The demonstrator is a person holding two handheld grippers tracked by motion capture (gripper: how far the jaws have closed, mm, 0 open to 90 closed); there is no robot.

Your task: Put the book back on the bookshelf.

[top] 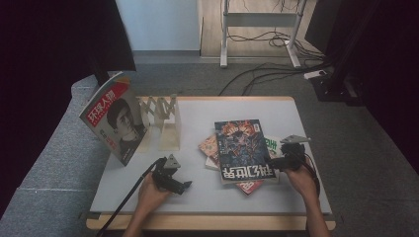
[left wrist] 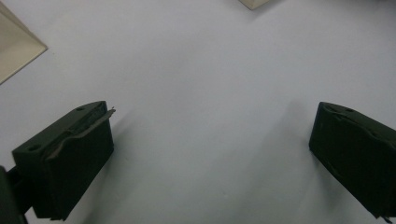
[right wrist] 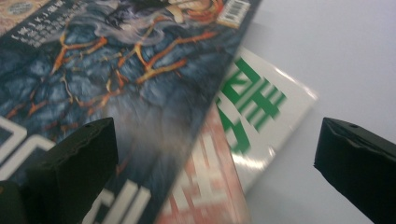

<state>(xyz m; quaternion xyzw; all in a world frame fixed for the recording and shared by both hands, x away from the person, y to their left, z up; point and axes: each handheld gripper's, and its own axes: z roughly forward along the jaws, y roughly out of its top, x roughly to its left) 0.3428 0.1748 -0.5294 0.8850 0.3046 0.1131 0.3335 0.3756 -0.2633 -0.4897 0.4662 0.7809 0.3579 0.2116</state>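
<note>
While the left hand-held gripper (top: 174, 180) is held wide open and empty over bare table (top: 197, 192), the glossy dark-blue magazine (top: 243, 148) is straddled at its right edge by the right hand-held gripper (right wrist: 215, 158), also wide open.

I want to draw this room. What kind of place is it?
Probably a lab or workshop set up for recording. A small white table holds a pile of magazines, cables trail over the grey floor behind it, and a metal desk frame stands by the wall.

Magazine stack (top: 242, 150) right of rack (top: 160, 121) (magazine (top: 114, 117) leaning left).
</note>
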